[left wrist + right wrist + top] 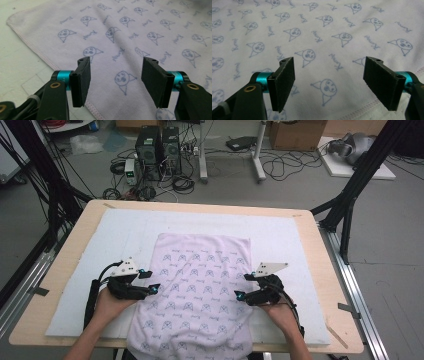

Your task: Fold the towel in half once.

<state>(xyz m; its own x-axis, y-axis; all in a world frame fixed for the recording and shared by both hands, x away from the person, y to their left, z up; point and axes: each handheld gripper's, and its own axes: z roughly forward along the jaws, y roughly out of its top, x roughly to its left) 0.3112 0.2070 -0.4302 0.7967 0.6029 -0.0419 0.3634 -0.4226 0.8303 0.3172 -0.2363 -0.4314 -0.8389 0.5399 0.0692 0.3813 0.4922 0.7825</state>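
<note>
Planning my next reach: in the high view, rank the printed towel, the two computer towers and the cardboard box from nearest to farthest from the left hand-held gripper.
1. Printed towel: right beside the left hand-held gripper, spread on the table pad.
2. Computer towers: on the floor beyond the table's far edge, left of centre.
3. Cardboard box: on the floor at the far right, clearly farthest.

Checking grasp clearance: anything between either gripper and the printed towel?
Nothing visible. The left gripper and right gripper stand with open jaws right over the pale lilac cartoon-printed towel, near its left and right edges, nothing between.
</note>
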